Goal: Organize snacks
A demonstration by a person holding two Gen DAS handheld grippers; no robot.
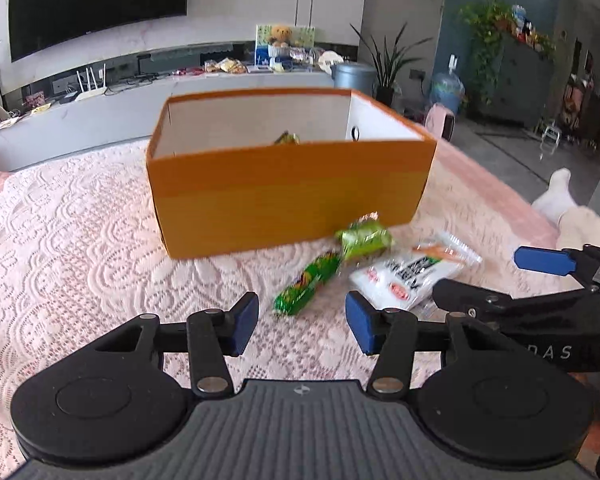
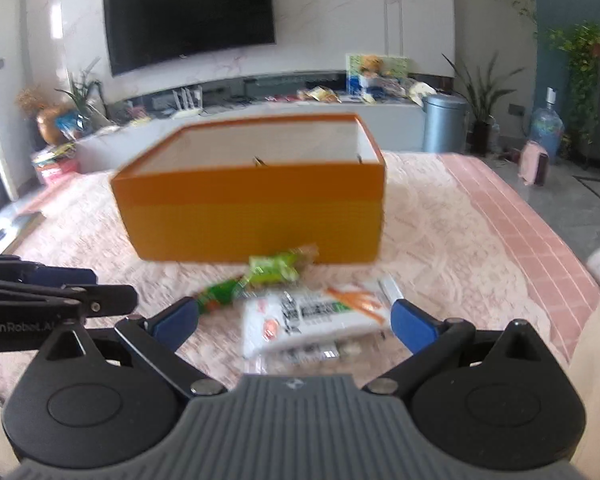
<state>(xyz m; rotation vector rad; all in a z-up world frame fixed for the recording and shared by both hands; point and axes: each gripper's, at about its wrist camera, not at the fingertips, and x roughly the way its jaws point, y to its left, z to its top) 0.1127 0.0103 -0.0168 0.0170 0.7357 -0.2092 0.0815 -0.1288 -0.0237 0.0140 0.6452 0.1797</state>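
An open orange box (image 1: 288, 196) (image 2: 252, 216) stands on the lace-covered table, with a snack (image 1: 287, 138) poking up inside. In front of it lie a long green snack stick (image 1: 306, 284) (image 2: 220, 294), a green packet (image 1: 364, 236) (image 2: 276, 268) and a white packet with orange print (image 1: 412, 276) (image 2: 316, 316). My left gripper (image 1: 302, 326) is open and empty, just short of the green stick. My right gripper (image 2: 294, 322) is open, its blue pads on either side of the white packet; it also shows at the right of the left wrist view (image 1: 496, 280).
A pink lace cloth (image 1: 80, 248) covers the table, with a pink striped edge (image 2: 540, 248) at the right. Behind are a TV (image 2: 188, 12), a low cabinet with clutter (image 1: 220, 72), a grey bin (image 2: 444, 122) and plants. A white cushion (image 1: 572, 208) lies at the right.
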